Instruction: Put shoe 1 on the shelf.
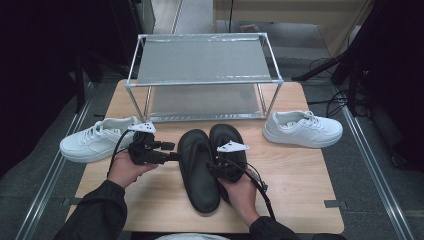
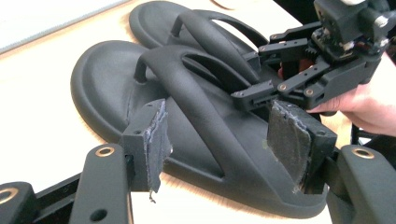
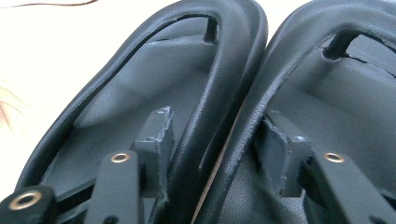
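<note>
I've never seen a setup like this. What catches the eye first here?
A pair of black flip-flops lies side by side at the table's middle, with a hand-held gripper at each side: the left gripper open at their edge, the right gripper pinching the two inner straps together. A white sneaker sits far left, another far right, flanking a metal rack.

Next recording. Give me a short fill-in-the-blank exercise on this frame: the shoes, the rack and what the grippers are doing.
1. The two flip-flops lying side by side at the table's middle are ____ in colour.
2. A white sneaker lies at each side of the table; in all there are ____ of them.
3. The metal rack behind the flip-flops has ____ shelves.
4. The right gripper has its jaws around the inner ____ of both flip-flops.

Missing words: black; two; two; straps
</note>
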{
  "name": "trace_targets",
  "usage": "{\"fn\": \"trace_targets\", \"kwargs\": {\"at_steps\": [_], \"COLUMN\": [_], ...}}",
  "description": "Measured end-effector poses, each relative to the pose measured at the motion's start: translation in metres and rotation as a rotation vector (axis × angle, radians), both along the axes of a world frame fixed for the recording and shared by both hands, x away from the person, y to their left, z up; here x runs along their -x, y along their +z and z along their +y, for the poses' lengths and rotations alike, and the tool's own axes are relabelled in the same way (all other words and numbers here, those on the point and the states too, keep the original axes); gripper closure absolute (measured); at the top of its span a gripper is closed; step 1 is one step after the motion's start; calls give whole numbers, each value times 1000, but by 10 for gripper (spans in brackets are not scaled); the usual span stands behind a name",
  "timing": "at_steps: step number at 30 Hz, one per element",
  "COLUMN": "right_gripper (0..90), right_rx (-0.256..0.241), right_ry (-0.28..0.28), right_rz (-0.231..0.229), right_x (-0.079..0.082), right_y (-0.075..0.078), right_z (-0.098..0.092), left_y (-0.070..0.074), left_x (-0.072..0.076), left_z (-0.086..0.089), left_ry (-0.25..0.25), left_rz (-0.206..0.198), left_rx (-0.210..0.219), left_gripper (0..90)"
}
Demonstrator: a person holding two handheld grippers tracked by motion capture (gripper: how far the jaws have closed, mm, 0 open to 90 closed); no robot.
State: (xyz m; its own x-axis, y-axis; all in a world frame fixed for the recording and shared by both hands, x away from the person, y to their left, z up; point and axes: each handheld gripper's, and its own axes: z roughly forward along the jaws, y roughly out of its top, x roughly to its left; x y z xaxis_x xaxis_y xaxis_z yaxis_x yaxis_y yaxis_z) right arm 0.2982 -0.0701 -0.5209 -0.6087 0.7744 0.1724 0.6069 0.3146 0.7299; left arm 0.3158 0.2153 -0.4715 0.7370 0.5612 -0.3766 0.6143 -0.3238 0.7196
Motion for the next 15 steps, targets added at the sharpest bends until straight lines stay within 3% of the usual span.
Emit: {"fn": "trace_targets", "kwargs": {"at_steps": [5, 11, 15], "right_gripper": [651, 715, 765], "right_rx": [-3, -21, -33], "right_ry": [-30, -63, -64], "right_rz": [25, 53, 75], "right_x": [-1, -5, -9], "right_y": [2, 4, 6], "right_z": [-3, -12, -20], "left_y": [0, 7, 14], "left_x": [0, -1, -7], "left_z": [-1, -3, -7], "left_ry": [2, 6, 16], "left_rz": [-7, -25, -29], "left_rx": [0, 12, -11], "left_gripper": [392, 580, 693]}}
